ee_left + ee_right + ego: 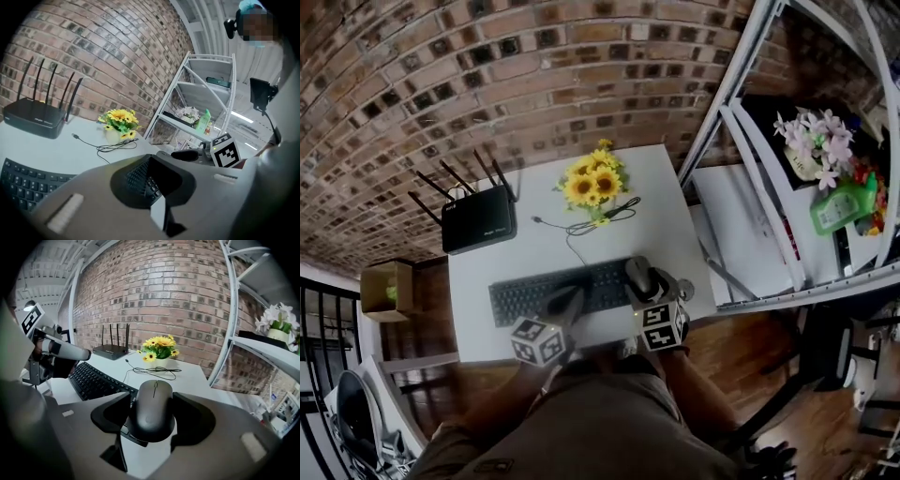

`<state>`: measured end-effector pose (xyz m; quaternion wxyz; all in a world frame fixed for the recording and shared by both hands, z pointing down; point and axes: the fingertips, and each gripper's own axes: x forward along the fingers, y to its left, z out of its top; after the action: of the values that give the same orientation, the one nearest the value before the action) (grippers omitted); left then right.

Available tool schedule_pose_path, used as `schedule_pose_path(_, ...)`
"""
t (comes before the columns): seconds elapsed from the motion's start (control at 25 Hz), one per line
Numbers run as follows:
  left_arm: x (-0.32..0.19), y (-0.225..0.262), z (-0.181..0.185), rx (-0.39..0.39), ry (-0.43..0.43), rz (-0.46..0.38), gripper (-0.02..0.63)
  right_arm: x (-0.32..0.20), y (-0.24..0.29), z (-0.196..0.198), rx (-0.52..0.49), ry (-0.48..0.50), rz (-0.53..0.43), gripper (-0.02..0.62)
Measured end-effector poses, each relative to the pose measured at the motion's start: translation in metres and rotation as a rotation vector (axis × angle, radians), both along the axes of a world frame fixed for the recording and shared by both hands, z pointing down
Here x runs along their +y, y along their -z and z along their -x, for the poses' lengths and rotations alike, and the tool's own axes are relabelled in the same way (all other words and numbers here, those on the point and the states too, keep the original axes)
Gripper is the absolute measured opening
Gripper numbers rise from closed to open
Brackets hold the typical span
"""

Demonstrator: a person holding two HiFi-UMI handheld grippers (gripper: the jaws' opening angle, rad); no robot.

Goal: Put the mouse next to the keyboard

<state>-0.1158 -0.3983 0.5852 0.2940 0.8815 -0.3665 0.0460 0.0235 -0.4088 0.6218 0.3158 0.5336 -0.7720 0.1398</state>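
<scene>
A dark grey mouse [637, 275] [151, 408] is held between the jaws of my right gripper [647, 284] [152, 423], which is shut on it just above the right end of the black keyboard [539, 293] [93, 378]. The keyboard lies along the front of the white table [666, 192]. My left gripper [566, 302] [152, 185] hovers over the keyboard's middle, its jaws shut with nothing between them. In the left gripper view the mouse [185, 154] shows beside the right gripper's marker cube.
A black router [478, 222] [33, 121] with antennas stands at the table's back left. A pot of yellow sunflowers [593, 183] [160, 347] and a coiled black cable [602, 220] lie behind the keyboard. A white metal shelf [769, 216] stands to the right, a cardboard box [387, 289] to the left.
</scene>
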Motion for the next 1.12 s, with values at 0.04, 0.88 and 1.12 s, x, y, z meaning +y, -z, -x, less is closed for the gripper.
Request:
schedule_pose_path(0.04, -0.001, 0.002, -0.007, -0.001, -0.005, -0.004, -0.003, 0.0, 0.001, -0.009, 0.0, -0.008, -0.002, 0.294)
schedule_pose_path(0.88, -0.004, -0.001, -0.055, -0.062, 0.02, 0.01, -0.003, -0.009, -0.038, -0.079, -0.061, -0.068, 0.056, 0.293)
schedule_pose_path(1.12, -0.001, -0.006, -0.047, -0.097, 0.034, 0.03, -0.003, -0.009, -0.064, -0.074, -0.083, -0.08, 0.11, 0.295)
